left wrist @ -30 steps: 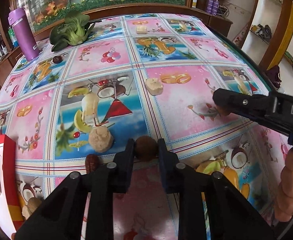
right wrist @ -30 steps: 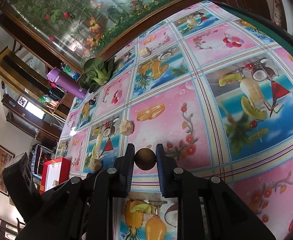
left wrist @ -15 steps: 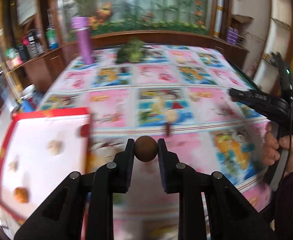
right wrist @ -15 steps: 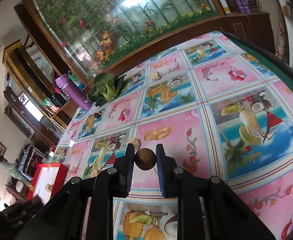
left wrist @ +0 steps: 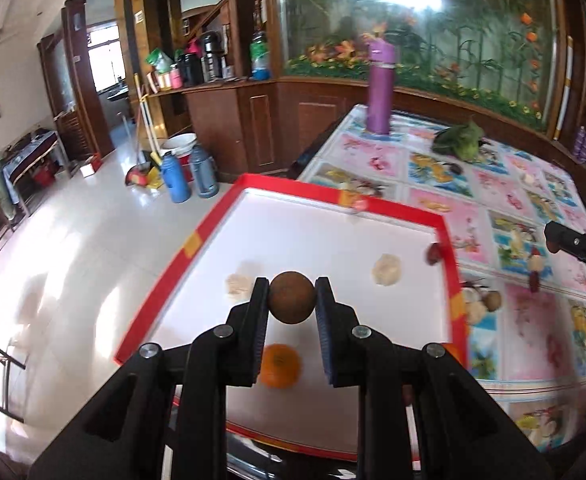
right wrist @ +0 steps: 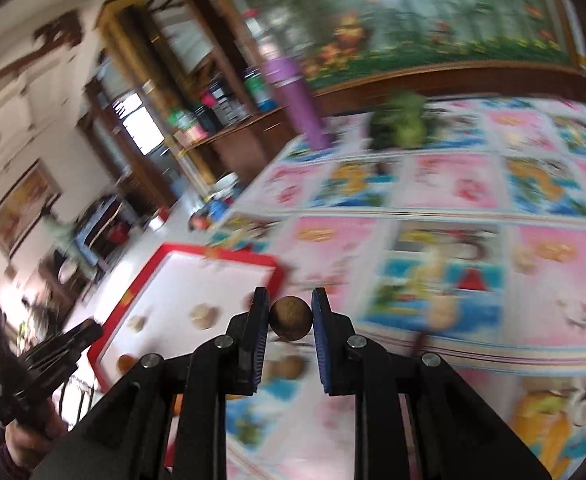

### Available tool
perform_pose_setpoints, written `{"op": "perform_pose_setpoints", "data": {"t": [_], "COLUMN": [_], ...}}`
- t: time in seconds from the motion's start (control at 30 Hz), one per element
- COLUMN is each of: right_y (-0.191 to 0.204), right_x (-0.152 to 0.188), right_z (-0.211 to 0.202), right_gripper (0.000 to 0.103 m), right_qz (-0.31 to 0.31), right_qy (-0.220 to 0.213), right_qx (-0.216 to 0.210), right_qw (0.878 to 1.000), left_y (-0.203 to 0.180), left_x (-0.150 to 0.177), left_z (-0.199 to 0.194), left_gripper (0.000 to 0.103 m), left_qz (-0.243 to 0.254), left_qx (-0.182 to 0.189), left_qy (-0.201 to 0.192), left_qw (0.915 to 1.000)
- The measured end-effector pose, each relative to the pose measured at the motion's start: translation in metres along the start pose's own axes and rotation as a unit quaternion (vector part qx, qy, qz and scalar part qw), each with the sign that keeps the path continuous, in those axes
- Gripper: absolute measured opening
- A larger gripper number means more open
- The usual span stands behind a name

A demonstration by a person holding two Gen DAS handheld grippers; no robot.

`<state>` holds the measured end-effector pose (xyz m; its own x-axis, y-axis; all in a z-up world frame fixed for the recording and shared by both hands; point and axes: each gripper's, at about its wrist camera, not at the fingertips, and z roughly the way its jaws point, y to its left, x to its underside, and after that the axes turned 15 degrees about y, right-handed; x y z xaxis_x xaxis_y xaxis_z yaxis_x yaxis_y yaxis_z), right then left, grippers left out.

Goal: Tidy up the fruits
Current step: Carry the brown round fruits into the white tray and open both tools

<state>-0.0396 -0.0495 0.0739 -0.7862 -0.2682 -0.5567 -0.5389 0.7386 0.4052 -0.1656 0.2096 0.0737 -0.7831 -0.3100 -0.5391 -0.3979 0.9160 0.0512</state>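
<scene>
Far left, across the glossy tiled floor, two blue flasks stand beside a white bucket. Moving in, the red-rimmed tray with its white floor sits at the table's left end, and the left gripper hangs right over it, fingers clamped narrow on a round brown fruit held clear above the tray floor. Below it in the tray lies an orange, with two pale lumpy fruits, one just left of the fingers and one to the right, and a dark red fruit against the tray's right rim. Just past that rim, a couple of small fruits rest on the patterned tablecloth. Further right the right gripper is over the cloth, near the tray's corner, pinching a second brown ball of its own; that view is blurred. Behind, a purple bottle stands upright with leafy greens beside it.
</scene>
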Motion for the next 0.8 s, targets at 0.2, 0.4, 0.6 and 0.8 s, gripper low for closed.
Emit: {"op": "perform_pose_setpoints", "data": {"t": [0.2, 0.4, 0.6, 0.8], "right_y": [0.081, 0.132, 0.138, 0.140], "right_x": [-0.010, 0.007, 0.014, 0.022], "right_z": [0.055, 0.103, 0.131, 0.139], "right_gripper": [0.020, 0.020, 0.020, 0.020], "right_qz": [-0.069, -0.126, -0.131, -0.129], "right_qy": [0.063, 0.116, 0.155, 0.180], "right_qx": [-0.034, -0.016, 0.006, 0.020], "right_qw": [0.995, 0.985, 0.979, 0.975], "left_y": [0.045, 0.062, 0.069, 0.071], "left_x": [0.002, 0.006, 0.011, 0.013], "left_z": [0.020, 0.034, 0.044, 0.051], "left_gripper": [0.025, 0.025, 0.025, 0.025], "left_qz": [-0.034, -0.043, -0.042, -0.043], "left_qx": [-0.018, -0.016, -0.018, -0.016], "left_qy": [0.019, 0.032, 0.050, 0.065], "left_qw": [0.9991, 0.9984, 0.9977, 0.9968]}}
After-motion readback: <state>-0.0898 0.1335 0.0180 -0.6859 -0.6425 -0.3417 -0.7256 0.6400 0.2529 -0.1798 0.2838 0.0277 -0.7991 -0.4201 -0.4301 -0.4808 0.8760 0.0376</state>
